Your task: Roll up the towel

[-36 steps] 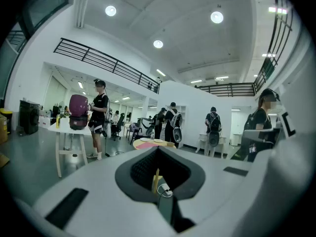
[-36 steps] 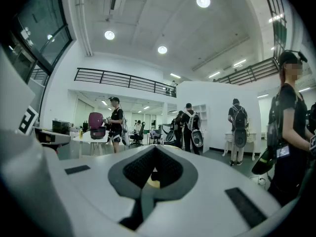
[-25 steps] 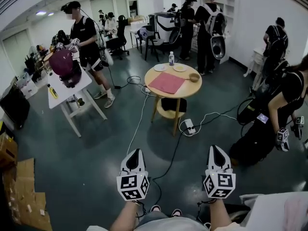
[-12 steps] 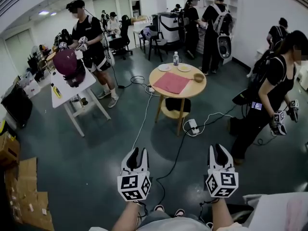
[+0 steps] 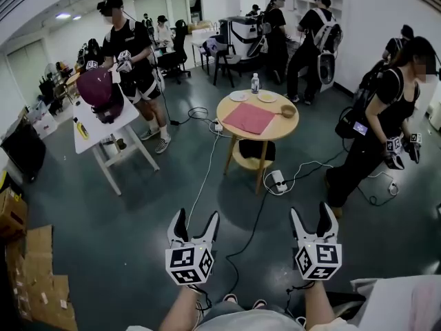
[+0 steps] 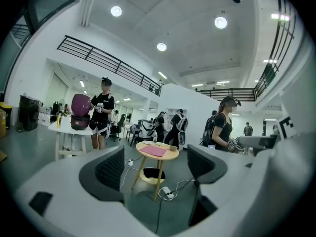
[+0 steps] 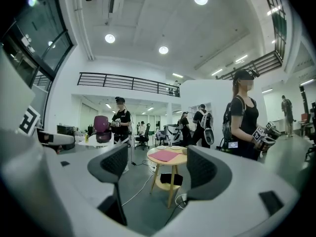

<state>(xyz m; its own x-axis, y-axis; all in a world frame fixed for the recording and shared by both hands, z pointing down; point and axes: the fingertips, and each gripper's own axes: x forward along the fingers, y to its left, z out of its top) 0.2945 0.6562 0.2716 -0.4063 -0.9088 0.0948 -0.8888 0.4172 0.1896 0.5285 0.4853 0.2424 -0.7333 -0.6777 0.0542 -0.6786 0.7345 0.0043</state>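
- Our left gripper (image 5: 193,224) and right gripper (image 5: 313,218) have just been opening; both stand apart, empty.
- The towel (image 5: 249,118) lies flat on the round table (image 5: 282,124), upper centre, well apart from us.
- We judge this the approach: next we must reach its edge.

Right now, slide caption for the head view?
Empty left gripper and empty right gripper, jaws just opening, face the flat pink towel on a round wooden table.

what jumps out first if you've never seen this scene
A pink towel lies flat on a round wooden table in the middle of the room, some way off across the floor. Nearest the camera, the left gripper and right gripper point level toward it; their jaws have just been opening, with nothing between them. Other people stand around.
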